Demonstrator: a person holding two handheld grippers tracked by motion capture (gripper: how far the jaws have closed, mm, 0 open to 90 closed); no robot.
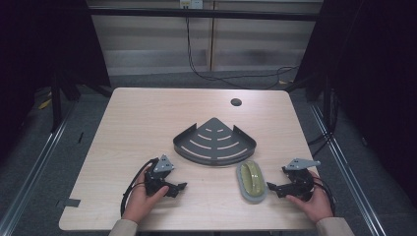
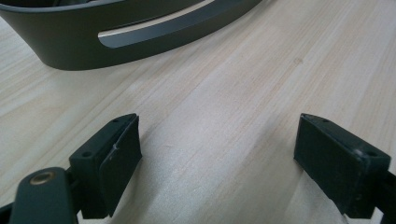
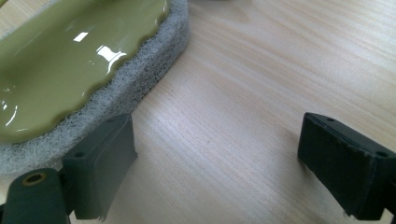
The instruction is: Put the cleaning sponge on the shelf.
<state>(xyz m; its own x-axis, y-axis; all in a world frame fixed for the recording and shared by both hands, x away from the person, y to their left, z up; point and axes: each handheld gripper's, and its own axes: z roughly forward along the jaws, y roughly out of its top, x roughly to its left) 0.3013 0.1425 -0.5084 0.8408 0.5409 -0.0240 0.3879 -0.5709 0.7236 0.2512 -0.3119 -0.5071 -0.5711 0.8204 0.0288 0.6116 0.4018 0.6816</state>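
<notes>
Both tools wide, empty — left tool (image 1: 180, 187), right tool (image 1: 271, 187) resting on surface (image 1: 137, 118). Sponge (image 1: 251, 181) beside rack (image 1: 215, 142), just beside right tool, seemingly untouched — pickup not yet done.

A light wooden table (image 1: 147, 118) with a small round hole (image 1: 236, 102), grey floor (image 1: 44, 167), pale wall panels (image 1: 157, 44), black cable (image 1: 206, 73) hanging down, dark sides

- Your left gripper (image 1: 173, 187) has bare bench (image 1: 137, 123) ahead; the rack (image 1: 214, 142) blocks further up and right.
- The scrubber (image 1: 251, 180) lies just beside your right gripper (image 1: 273, 189), against one jaw.
- Between both grippers' wide-apart jaws there is bare bench.
</notes>
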